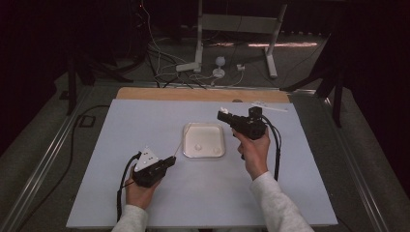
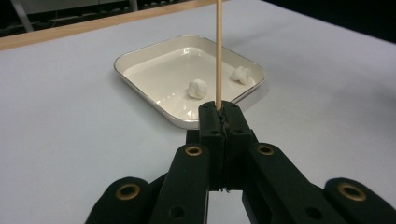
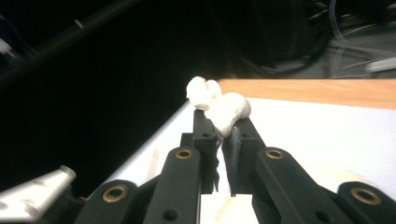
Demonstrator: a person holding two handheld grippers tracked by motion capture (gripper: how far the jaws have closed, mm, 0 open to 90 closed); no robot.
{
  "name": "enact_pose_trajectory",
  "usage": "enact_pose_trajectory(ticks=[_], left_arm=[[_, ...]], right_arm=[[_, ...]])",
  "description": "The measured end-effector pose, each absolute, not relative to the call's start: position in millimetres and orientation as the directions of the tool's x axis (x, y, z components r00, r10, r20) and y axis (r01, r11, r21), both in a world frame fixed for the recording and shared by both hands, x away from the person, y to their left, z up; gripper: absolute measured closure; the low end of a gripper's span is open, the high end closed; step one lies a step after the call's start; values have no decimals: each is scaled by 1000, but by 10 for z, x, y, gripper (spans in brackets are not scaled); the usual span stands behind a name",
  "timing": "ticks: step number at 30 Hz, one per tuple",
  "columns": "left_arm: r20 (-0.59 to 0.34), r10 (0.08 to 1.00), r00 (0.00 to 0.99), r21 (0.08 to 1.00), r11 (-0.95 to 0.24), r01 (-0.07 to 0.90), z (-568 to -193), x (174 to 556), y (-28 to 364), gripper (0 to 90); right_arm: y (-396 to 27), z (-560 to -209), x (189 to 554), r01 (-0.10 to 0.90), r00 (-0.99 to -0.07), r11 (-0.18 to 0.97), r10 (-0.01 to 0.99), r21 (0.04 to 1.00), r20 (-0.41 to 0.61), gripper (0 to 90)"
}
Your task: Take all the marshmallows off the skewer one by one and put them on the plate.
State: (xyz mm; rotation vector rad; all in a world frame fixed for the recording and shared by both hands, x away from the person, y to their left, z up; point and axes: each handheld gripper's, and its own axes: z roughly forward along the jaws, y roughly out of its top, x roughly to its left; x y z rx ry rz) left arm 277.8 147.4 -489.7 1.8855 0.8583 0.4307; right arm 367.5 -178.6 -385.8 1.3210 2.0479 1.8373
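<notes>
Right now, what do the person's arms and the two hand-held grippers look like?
Both arms wear light grey long sleeves. Each hand-held gripper is black, with brass-coloured rivets along its jaw links. The left hand-held gripper carries a grey three-cornered plate on top. A black cable trails from the right hand-held gripper, and another from the left.

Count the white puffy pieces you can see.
3: two white pieces lie in the tray; a third piece is pinched in the right claw. None seem hidden.
</notes>
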Motion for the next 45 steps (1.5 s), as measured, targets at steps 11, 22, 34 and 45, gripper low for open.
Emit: enact_pose_trajectory(ticks=[11,22,34,45], left_arm=[[-73,721,689,886,-270,376,-4900,2774,1454,900],[-80,708,701,887,-270,374,-4898,2789,1394,900],[-87,708,700,883,-271,384,-4913,2806,1384,900],[-92,708,701,874,-280,397,-4941,2825,1362,900]], right_arm=[[-1593,-4186,3751,574,-632,12,643,819,433,836],[-1400,-4457,3831,617,-623,114,675,779,395,828],[-1322,-4730,3932,690,-589,191,709,698,388,619],[-1325,-4779,3958,690,-616,213,675,692,405,396]])
